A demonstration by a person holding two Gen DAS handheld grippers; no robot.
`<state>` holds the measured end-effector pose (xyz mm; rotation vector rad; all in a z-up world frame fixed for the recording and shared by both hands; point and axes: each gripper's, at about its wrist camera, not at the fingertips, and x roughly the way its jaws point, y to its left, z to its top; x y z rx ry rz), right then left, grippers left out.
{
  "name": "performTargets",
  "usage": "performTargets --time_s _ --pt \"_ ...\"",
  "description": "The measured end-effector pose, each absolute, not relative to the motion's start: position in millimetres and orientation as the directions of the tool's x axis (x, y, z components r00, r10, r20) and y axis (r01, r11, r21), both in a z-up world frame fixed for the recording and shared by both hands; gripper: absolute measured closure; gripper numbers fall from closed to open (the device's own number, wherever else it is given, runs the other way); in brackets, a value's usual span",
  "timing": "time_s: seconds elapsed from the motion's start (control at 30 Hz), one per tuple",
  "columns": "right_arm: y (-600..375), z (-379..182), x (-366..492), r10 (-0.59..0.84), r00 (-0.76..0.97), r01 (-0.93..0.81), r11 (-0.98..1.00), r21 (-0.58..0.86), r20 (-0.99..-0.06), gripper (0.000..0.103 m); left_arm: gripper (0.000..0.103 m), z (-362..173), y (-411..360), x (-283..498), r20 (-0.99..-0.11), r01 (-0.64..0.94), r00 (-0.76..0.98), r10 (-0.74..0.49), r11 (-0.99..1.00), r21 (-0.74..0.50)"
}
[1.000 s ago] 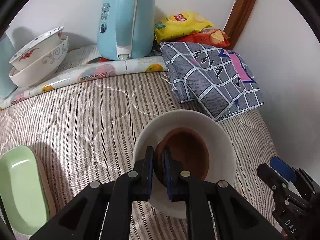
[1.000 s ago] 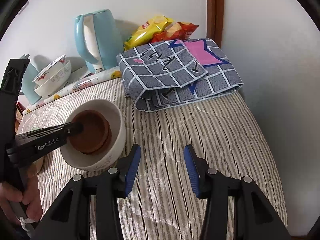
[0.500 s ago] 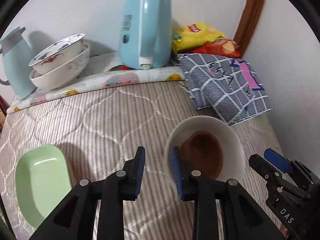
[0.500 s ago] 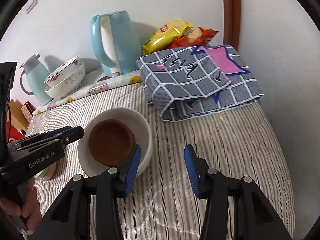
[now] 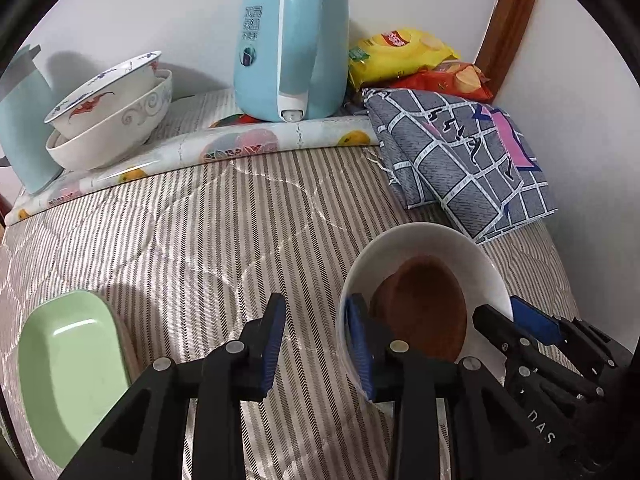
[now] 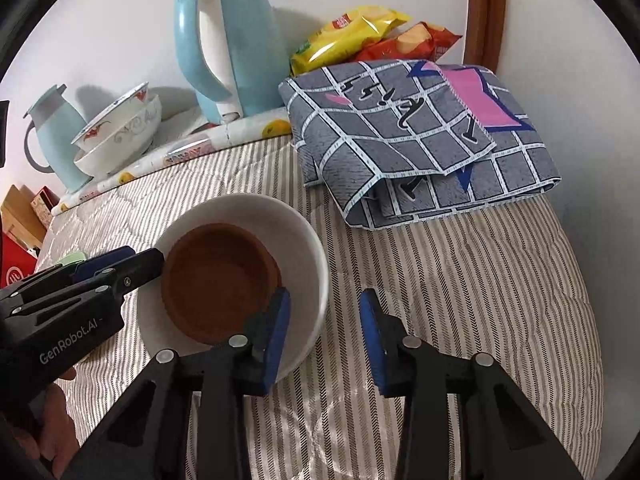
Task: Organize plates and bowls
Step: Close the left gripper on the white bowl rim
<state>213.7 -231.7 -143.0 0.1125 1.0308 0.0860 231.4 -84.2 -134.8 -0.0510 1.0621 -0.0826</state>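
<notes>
One round brown dish (image 6: 218, 280) sat inside one big white bowl (image 6: 308, 256), whose rim ran between the closing, not yet pinching right gripper (image 6: 323, 336), while the left gripper (image 5: 316, 344) was opening on nothing.

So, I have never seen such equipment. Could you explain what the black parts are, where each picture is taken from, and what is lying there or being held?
No robot here: a person holds a two-finger clamp in each hand, each with a camera looking along its fingers. One picture is from the left gripper, the other from the right gripper.

On the striped quilt sit a white bowl with a brown bowl inside, a green dish, two stacked patterned bowls, a blue kettle, a folded cloth and snack bags.

Nothing is held yet. The left jaws are opening, empty. The right jaws are closing around the white bowl's rim, not yet pressing it.
</notes>
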Motion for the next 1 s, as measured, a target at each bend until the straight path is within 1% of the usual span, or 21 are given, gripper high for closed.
performTargets --time_s 0.17,0.6,0.77,0.83,0.9,0.93,1.0 --pt "-233 -152 219 0.131 0.489 -0.013 0.990 0.143 -0.862 0.072 0.070 -143 -87 237 -0.879 0.050 0.468 -0.090 0.996 -0.076" --pt "-230 -162 229 0.145 0.469 -0.005 0.987 0.162 -0.871 0.072 0.070 -155 -86 243 -0.877 0.065 0.468 -0.110 0.994 -0.090" --pt "-231 -162 229 0.142 0.475 -0.001 0.987 0.161 -0.868 0.071 0.071 -157 -84 244 -0.874 0.067 0.467 -0.133 0.991 -0.115" --pt "-231 -161 227 0.141 0.480 0.003 0.987 0.163 -0.866 0.071 0.074 -158 -84 245 -0.873 0.074 0.466 -0.147 0.989 -0.127" --pt "-231 -161 226 0.145 0.483 0.007 0.986 0.169 -0.864 0.071 0.080 -158 -86 245 -0.872 0.084 0.464 -0.156 0.988 -0.132" --pt "-231 -161 226 0.145 0.484 0.009 0.985 0.170 -0.863 0.072 0.085 -159 -87 245 -0.872 0.092 0.461 -0.167 0.986 -0.140" --pt "-229 -161 226 0.162 0.484 0.001 0.983 0.186 -0.860 0.081 0.090 -158 -91 244 -0.869 0.095 0.464 -0.172 0.985 -0.144"
